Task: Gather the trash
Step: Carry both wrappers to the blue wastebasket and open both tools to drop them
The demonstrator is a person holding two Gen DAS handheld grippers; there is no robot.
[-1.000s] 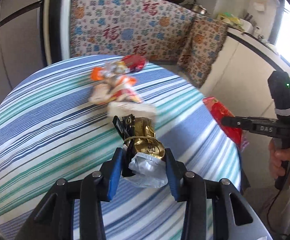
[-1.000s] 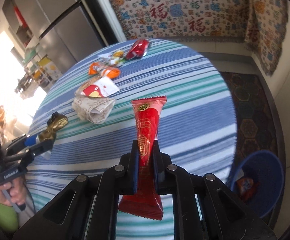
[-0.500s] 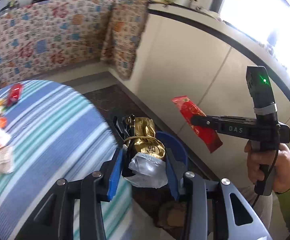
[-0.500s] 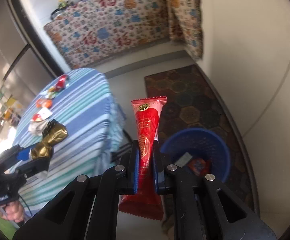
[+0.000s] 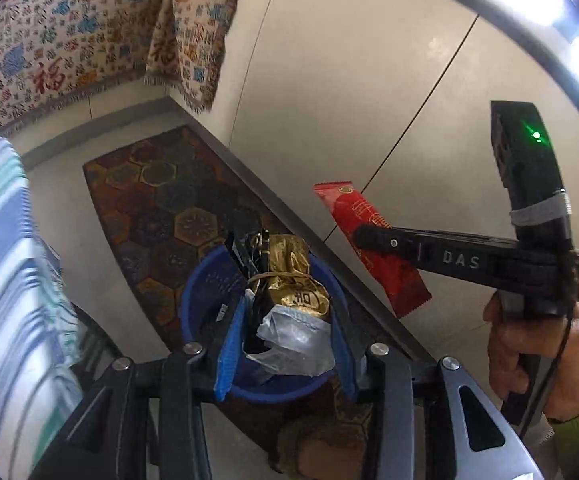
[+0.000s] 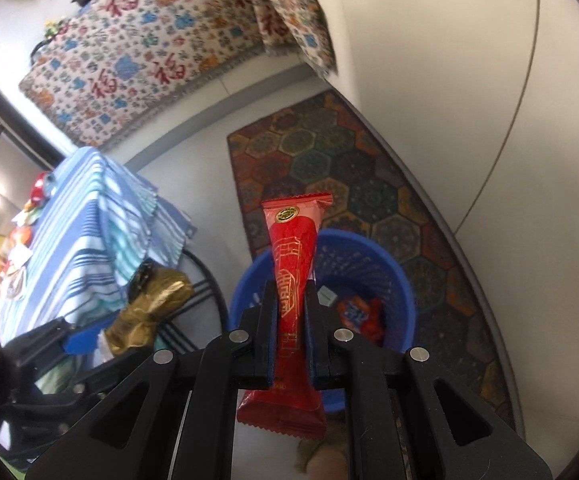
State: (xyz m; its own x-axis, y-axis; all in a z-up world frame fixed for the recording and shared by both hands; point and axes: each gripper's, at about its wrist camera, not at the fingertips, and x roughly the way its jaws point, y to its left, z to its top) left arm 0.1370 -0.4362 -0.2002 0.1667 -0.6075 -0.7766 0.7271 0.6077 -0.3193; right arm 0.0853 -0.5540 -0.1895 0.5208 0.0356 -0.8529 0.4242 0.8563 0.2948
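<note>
Blue bin (image 6: pixel 369 256) sat below both grippers. L gripper (image 5: pixel 285 320) clamped gold wrapper (image 5: pixel 289 280), R gripper (image 6: pixel 291 312) pinched red packet (image 6: pixel 293 280). Early release could drop the gold wrapper short of the near-left rim.

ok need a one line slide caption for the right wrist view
Right gripper pinches a red snack wrapper above the blue trash basket; left gripper brings a gold wrapper.
</note>
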